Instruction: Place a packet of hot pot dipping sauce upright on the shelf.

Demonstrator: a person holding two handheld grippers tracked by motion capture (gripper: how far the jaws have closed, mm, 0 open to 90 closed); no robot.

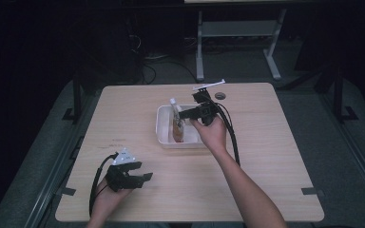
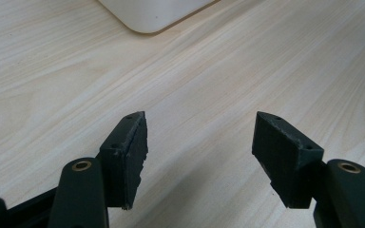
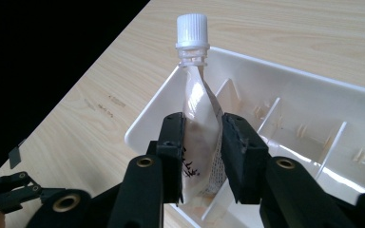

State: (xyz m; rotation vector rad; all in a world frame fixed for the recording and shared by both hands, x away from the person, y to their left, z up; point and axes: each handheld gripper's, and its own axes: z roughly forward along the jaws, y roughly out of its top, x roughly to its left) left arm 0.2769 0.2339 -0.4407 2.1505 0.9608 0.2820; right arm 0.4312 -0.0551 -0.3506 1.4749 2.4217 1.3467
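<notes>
1. Near the worktop's far edge, about mid-width, sits a white plastic tray. Right gripper is over it, jaws clamped on the mid-body of a spouted pouch.
2. Pouch location: lower end is down inside the tray at its left end, spout and white screw cap stick up above the rim. In the high view it reads as a slim upright item with a pale top and brownish lower half. Can't tell whether its base touches the tray floor.
3. Handling, my read: soft flexible film, body visibly pinched and creased between the jaws. Probably light, contents liquid or paste, so it will sag and swing below the grip. Film looks smooth and glossy, so slip risk if the squeeze is light; too hard a squeeze loads the seams.
4. Best hold, my read: the rigid spout collar just under the cap is the only stiff part. Current mid-body grip works but gives less control of the ends.
5. Tray: hard moulded plastic, rounded corners, thin internal ribs dividing it into compartments. Ribs could snag the pouch bottom.
6. Left gripper: jaws wide apart, nothing between them, held low over bare wood near the worktop's near-left corner, well apart from the tray. Tray corner visible ahead of it.
7. Worktop: pale wood-grain laminate, matte, flat.
</notes>
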